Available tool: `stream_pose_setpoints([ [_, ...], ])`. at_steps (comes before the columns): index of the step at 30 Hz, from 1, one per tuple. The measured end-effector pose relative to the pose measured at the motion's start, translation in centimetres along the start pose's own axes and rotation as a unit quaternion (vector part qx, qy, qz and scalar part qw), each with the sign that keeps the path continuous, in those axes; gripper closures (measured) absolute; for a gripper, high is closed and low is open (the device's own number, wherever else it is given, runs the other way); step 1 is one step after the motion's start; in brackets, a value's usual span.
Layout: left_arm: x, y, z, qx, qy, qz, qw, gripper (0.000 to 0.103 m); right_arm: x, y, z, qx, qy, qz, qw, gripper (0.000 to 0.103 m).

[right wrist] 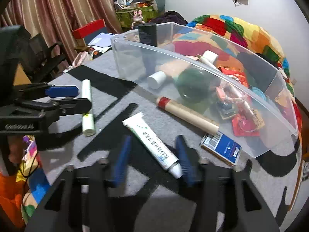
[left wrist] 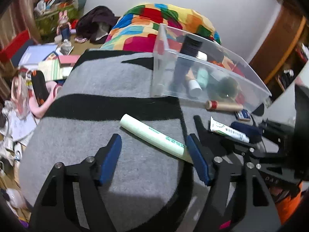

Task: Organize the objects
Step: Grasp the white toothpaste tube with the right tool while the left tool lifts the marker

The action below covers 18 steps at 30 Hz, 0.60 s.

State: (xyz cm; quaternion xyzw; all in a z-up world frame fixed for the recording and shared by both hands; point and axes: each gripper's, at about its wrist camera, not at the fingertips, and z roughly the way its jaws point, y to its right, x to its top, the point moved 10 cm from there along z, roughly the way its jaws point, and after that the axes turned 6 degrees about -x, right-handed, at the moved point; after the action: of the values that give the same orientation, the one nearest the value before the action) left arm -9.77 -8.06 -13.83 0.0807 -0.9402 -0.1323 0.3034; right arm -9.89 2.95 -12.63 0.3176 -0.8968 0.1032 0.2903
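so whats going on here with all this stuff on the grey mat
A person with two handheld grippers is tidying small items into a clear plastic bin. The left gripper is open around a pale green tube; the right gripper straddles a white toothpaste tube, not yet gripped. A cardboard roll and a blue box also lie outside the bin.

Both wrist cameras are looking steeply down along their fingers at close range, facing the clear plastic bin (left wrist: 210, 77) (right wrist: 193, 81). The left view is sitting to the bin's left, the right view directly before it. Both are sharing the bin and the pale green tube (left wrist: 152, 135) (right wrist: 87, 107).
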Motion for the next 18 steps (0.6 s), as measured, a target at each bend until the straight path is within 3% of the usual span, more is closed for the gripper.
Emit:
stream_pose_setpoints([
  [2,0.3,0.1,0.3,0.009,0.002,0.001,1.0000,0.033,-0.1,-0.4,-0.2,0.002,0.003,-0.003,1.000,0.083],
  [4,0.6,0.6,0.8,0.015,0.000,0.005,0.9999,0.032,-0.1,-0.8,-0.3,0.008,0.004,-0.005,1.000,0.088],
  [13,-0.1,2.3,1.7,0.069,0.009,0.065,0.9955,0.033,-1.1,-1.8,-1.1,0.010,0.017,0.000,1.000,0.088],
  [16,-0.4,2.7,1.3,0.066,0.009,0.076,0.9949,0.048,-1.5,-1.6,-1.5,0.011,0.021,0.009,1.000,0.088],
  [18,-0.9,3.1,0.8,0.061,0.007,0.084,0.9946,0.064,-1.7,-1.4,-1.7,0.011,0.023,0.014,1.000,0.088],
])
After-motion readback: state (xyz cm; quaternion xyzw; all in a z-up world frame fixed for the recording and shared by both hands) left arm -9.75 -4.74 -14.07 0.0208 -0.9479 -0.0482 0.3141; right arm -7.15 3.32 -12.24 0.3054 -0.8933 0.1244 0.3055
